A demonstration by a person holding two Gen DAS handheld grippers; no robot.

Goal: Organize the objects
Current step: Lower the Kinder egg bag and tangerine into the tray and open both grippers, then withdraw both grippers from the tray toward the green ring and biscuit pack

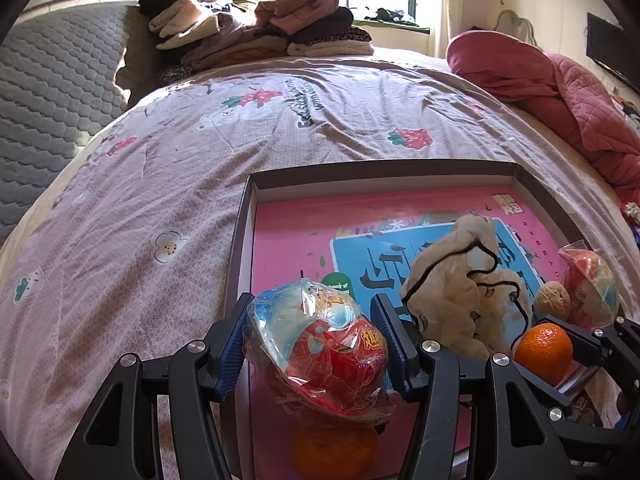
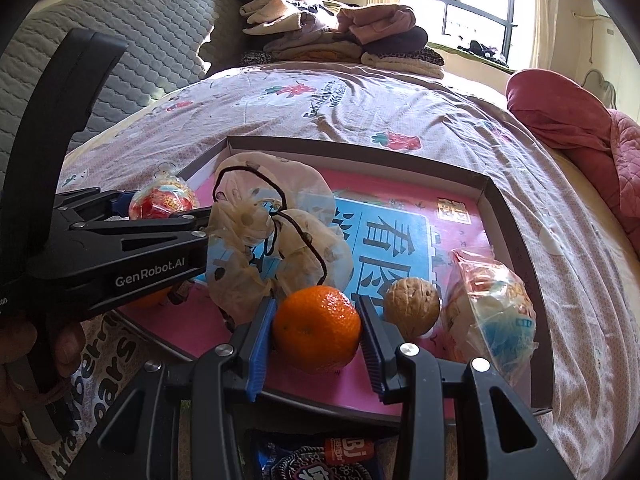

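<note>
Bedtop tray (image 2: 516,216) already holds several items; left gripper (image 1: 316,344) pinches a wrapped snack ball (image 1: 320,344), right gripper (image 2: 316,332) an orange (image 2: 316,328), neither yet released.

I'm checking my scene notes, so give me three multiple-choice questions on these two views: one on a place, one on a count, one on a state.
1. Where is the walnut?
A. in the shallow box
B. on the folded clothes
C. on the red quilt

2. How many oranges show in the left wrist view?
A. one
B. two
C. four

3. What is the right claw doing?
A. hanging open over the bedsheet
B. clamped on a walnut
C. shut on an orange

Answers:
1 A, it lies on the box's pink floor.
2 B, one orange in the right claw, another orange below the left claw.
3 C, both pads press the orange's sides.
</note>
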